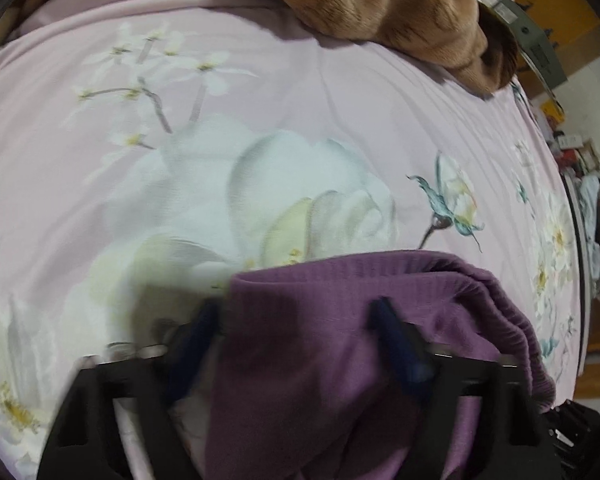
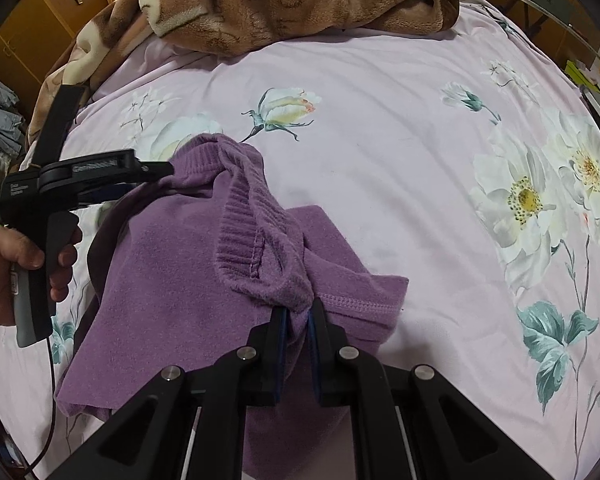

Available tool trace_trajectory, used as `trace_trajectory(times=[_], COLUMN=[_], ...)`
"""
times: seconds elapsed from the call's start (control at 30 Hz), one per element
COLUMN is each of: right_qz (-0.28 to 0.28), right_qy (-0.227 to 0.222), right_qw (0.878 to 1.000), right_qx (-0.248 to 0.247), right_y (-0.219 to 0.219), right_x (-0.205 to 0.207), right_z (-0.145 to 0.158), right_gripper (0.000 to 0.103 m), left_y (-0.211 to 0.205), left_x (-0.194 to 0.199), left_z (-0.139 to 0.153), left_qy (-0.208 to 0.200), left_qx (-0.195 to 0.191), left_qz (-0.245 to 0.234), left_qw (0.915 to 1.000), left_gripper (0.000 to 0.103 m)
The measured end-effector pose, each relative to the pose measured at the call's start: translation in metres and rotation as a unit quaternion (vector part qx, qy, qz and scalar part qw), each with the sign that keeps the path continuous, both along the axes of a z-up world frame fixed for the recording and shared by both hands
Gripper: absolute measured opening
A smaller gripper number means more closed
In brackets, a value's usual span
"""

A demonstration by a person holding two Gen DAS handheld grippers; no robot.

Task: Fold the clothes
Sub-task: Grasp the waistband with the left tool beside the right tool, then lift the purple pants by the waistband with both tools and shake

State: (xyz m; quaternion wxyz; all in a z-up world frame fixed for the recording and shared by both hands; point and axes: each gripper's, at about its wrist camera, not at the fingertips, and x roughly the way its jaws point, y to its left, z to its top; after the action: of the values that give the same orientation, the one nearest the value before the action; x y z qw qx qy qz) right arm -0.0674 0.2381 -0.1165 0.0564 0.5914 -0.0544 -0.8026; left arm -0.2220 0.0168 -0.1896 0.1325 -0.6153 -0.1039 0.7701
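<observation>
A purple knit garment (image 2: pixel 172 264) lies crumpled on a pink flowered bedsheet (image 2: pixel 380 160). My right gripper (image 2: pixel 298 316) is shut on a bunched fold of it, just below the ribbed hem (image 2: pixel 240 232). In the right wrist view, a hand (image 2: pixel 4 264) holds my left gripper (image 2: pixel 162 170) at the garment's far left edge. In the left wrist view, the left gripper (image 1: pixel 296 320) points down over the garment (image 1: pixel 320 360) with its fingers wide apart. Purple cloth fills the gap between them, and the pads do not look pressed together on it.
A brown plush blanket (image 2: pixel 280 0) is heaped at the far side of the bed and shows again in the left wrist view (image 1: pixel 380 0). Wooden cupboards (image 2: pixel 40 20) stand beyond the bed at left, and boxes and clutter (image 1: pixel 572 148) lie past its right edge.
</observation>
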Motion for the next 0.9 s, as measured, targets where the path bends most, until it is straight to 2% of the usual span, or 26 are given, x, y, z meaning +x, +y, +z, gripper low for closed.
trace_trajectory(times=[0.1,0.2,0.27,0.33,0.57,0.7,0.9], right_qz=[-0.001,-0.003,-0.007,-0.01,-0.035,-0.053,-0.069], right_qy=[0.0,0.0,0.001,0.005,0.036,0.061,0.114], right_qw=[1.0,1.0,1.0,1.0,0.998,0.996,0.991], right_qx=[-0.002,-0.004,-0.008,-0.012,-0.023,-0.028,-0.029], right_y=[0.0,0.001,0.001,0.002,0.009,0.017,0.023], right_x=[0.0,0.0,0.0,0.001,0.007,0.011,0.019], right_z=[0.0,0.0,0.001,0.004,0.031,0.059,0.138], right_gripper=[0.011,0.011,0.011,0.01,0.006,0.005,0.004], left_y=[0.0,-0.004,-0.009,-0.013,-0.021,-0.03,-0.055], left_x=[0.001,0.002,0.005,0.007,0.03,0.042,0.069], left_z=[-0.001,-0.002,0.003,0.008,0.056,0.102,0.201], left_qy=[0.001,0.0,-0.001,-0.001,0.043,0.077,0.126], left_qx=[0.004,0.014,0.022,0.03,0.054,0.072,0.092], left_qz=[-0.006,-0.006,-0.005,-0.004,0.003,0.013,0.023], left_qw=[1.0,0.9999,0.9997,0.9995,0.9976,0.9943,0.9874], left_gripper=[0.056,0.052,0.04,0.017,0.01,0.01,0.01])
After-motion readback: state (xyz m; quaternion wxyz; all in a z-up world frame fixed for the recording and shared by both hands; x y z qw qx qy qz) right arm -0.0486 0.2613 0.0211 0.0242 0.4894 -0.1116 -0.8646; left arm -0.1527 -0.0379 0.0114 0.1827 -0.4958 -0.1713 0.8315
